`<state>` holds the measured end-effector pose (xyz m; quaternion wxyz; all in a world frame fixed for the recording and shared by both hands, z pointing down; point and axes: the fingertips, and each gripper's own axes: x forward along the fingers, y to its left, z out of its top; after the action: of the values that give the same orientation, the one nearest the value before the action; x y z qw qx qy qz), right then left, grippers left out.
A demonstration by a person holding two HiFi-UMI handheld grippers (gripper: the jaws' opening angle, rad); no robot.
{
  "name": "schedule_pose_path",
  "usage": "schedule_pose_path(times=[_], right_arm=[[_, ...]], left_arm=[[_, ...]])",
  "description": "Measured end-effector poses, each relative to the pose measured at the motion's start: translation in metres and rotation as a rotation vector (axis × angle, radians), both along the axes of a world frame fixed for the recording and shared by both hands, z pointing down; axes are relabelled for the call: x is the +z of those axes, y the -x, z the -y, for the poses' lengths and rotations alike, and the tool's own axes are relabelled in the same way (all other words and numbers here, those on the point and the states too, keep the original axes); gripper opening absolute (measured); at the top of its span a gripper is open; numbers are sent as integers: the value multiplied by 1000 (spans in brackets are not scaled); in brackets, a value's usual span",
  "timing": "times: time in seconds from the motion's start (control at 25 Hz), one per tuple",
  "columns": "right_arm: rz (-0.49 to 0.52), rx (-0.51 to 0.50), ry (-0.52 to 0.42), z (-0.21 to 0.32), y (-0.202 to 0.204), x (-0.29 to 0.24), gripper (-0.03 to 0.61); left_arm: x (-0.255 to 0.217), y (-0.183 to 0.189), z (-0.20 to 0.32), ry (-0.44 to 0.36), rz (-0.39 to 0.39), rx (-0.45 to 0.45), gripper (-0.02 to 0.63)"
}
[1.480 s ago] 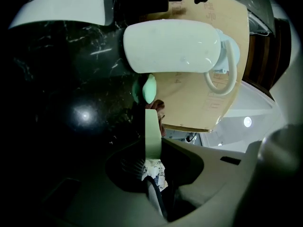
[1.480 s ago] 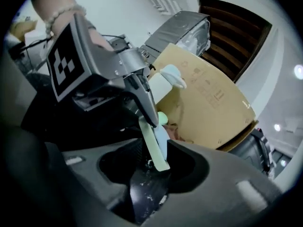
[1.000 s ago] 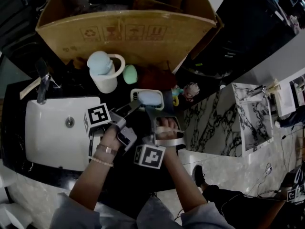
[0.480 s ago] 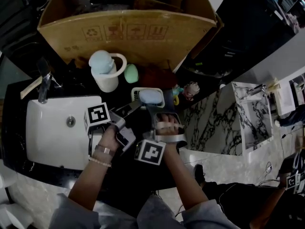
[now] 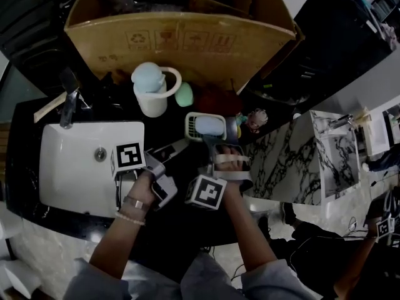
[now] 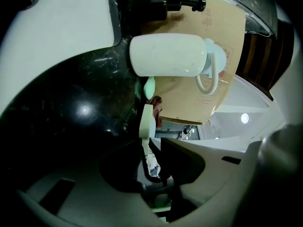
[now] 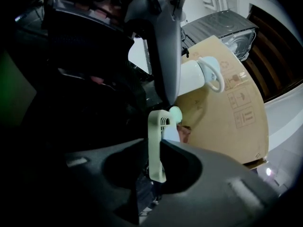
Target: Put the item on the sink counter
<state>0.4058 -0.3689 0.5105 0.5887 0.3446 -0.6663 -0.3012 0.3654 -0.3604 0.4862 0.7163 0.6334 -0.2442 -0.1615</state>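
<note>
Soap dish [image 5: 205, 125] with blue bar [image 5: 210, 125] | flat on black sink counter [image 5: 165, 133], right of basin [image 5: 75, 161], same spot as before | right gripper [image 5: 211, 140]: jaws just closed, now clamping dish's near rim | left gripper [image 5: 181, 146]: jaws just widened, released, tips just beside dish's corner

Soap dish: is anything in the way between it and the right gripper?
Nothing I can see. The right gripper has just been closing its jaws, and they now pinch the near rim of the soap dish. The dish seems to rest on the black counter.
</note>
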Motion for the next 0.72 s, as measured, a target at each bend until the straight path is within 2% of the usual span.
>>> schedule_pose_path(times=[0.16,0.28,0.44,0.72], right_arm=[[1,3,21,0,1,1,72],[42,11,24,2,1,4,76],[99,44,55,1,1,5,90],[185,116,126,-6,-3,2,115]], left_arm=[[-2,10,-7,16,-9,-13,106],[3,19,-13,44,-12,-27,106],[-7,25,-18,-1,-12,-14,104],[-16,37,-28,-32,-19,3,104]])
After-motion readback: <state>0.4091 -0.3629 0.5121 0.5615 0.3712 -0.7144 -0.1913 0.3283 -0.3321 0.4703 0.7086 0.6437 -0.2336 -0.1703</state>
